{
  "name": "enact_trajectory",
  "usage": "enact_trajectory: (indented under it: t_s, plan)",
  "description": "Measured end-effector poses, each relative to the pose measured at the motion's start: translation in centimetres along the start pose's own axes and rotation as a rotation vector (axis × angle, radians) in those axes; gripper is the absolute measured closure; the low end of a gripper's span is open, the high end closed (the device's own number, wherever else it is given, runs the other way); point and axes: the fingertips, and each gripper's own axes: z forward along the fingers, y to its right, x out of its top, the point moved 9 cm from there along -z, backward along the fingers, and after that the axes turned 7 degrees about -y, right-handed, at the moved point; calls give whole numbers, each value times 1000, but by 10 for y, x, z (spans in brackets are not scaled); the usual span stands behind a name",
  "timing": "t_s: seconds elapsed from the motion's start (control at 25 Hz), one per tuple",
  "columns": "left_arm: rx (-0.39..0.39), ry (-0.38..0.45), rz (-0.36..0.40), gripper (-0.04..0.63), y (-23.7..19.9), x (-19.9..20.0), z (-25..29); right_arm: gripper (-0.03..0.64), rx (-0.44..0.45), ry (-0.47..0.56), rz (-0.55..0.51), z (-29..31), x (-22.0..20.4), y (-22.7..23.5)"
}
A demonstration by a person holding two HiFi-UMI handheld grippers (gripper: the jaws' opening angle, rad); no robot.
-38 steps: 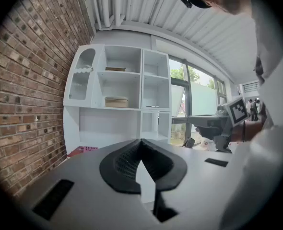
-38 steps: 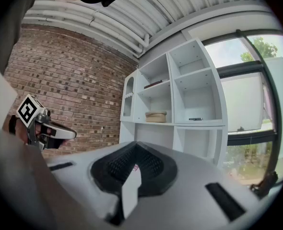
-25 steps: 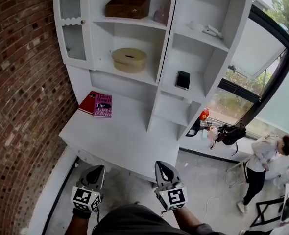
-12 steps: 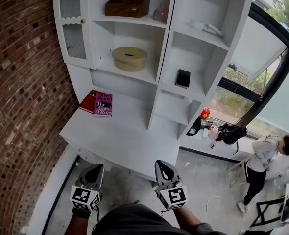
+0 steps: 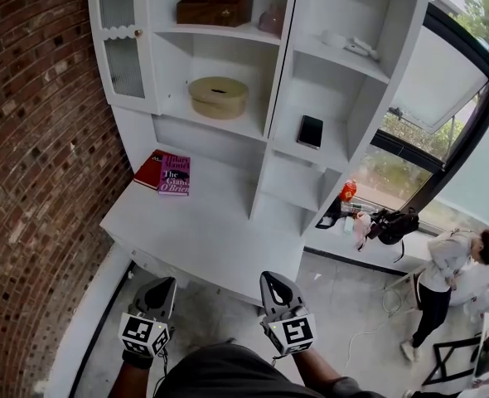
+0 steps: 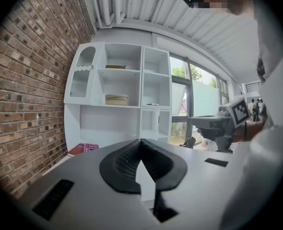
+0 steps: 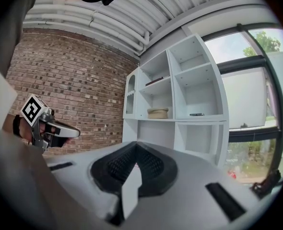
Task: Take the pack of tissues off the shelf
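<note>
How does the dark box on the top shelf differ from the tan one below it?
The dark brown box is rectangular; the tan box is rounded with a slot in its lid. The dark brown box sits one shelf above the tan box. Both stand in one column of the shelf unit.

The head view looks steeply down on the white shelf unit [image 5: 207, 143]; both gripper views face it level from lower, sharing its compartments.
</note>
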Motion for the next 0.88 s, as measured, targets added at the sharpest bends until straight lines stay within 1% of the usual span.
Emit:
enact_trajectory:
  t_s: [0.24,0.36,0.44,0.48,0.52,0.6,0.64,0.68,0.72,0.76,0.88]
  plan:
    - [12,2,-11,595,3,2,6,617,23,1,4,5,-1,11]
    - [-8,31,-27,595,7,8,6,615,50,16,-3,6,0,15]
    - [-27,36,-21,593,10,12,8,606,81,26,-19,8,3,16]
    - [-44,34,-14,541,11,12,9,574,104,29,-26,9,4,15]
    - [-63,31,-10,461,12,13,11,486,128,30,-31,10,6,14]
    - [-91,24,-1,257,16,16,14,245,162,28,-62,14,9,9]
    - [-98,23,11,197,18,17,15,131,172,26,-85,16,10,7]
    - [-102,21,26,184,20,17,16,75,181,26,-102,17,11,5]
    - [-105,18,40,157,21,17,17,48,192,26,-109,17,12,3]
    - [-108,14,50,150,23,17,19,40,203,27,-109,17,12,1]
    - [-101,4,67,146,27,18,21,40,225,25,-91,18,10,1]
